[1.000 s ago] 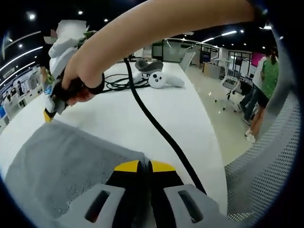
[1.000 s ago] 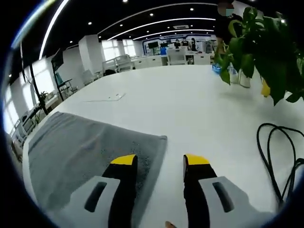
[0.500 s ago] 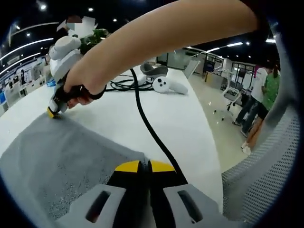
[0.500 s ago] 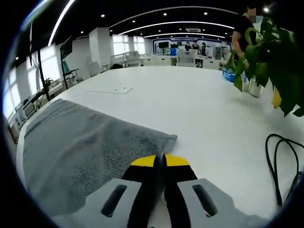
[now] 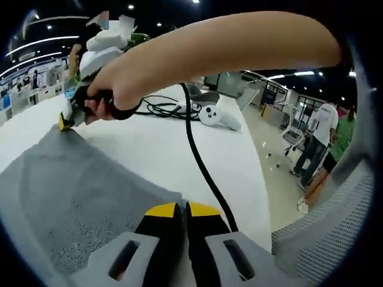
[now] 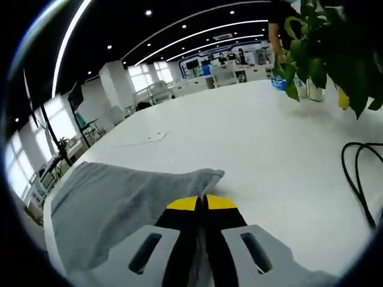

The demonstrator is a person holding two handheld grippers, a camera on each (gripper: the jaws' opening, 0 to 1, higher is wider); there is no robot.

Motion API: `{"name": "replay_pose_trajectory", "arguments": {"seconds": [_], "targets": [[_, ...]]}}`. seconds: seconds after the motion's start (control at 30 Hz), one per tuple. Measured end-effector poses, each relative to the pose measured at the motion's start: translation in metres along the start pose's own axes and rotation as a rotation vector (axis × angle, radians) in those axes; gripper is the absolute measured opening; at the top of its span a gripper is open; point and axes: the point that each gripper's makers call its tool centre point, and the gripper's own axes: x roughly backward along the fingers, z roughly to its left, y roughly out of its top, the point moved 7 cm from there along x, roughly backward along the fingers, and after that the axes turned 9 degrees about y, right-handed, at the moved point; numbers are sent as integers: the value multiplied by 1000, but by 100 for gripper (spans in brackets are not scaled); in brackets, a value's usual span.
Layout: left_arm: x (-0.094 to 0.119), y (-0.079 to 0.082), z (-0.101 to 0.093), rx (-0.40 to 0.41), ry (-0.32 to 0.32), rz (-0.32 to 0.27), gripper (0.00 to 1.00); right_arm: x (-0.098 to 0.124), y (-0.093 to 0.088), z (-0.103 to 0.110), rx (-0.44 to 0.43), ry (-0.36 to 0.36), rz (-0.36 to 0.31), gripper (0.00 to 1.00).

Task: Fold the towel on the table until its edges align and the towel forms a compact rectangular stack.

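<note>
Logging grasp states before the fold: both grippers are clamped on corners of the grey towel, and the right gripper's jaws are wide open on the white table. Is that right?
Not quite. In the right gripper view the right gripper has its jaws shut on a corner of the grey towel, not open. The left gripper is likewise clamped on the towel, over the white table.

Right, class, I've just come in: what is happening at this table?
A person is folding a grey towel on a white table, with a gripper in each hand. The left gripper is shut on one corner of the towel, and the right gripper is shut on another corner, which looks lifted off the table. The towel is not yet folded over. A black cable and a potted plant lie beyond.
</note>
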Motion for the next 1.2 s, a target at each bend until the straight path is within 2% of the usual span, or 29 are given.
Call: {"name": "replay_pose_trajectory", "arguments": {"seconds": [0.2, 0.63, 0.8, 0.97, 1.2], "targets": [[16, 20, 3, -12, 15, -53, 5, 9, 12, 11, -1, 35, -15, 0], [60, 46, 4, -71, 61, -123, 5, 16, 39, 40, -17, 139, -44, 0], [81, 57, 8, -56, 103, -164, 5, 19, 51, 53, -14, 165, -67, 0], [100, 69, 11, -52, 127, -216, 5, 25, 68, 71, -42, 186, -129, 0], [129, 79, 18, -37, 189, -265, 5, 24, 80, 93, -39, 203, -146, 0]]}}
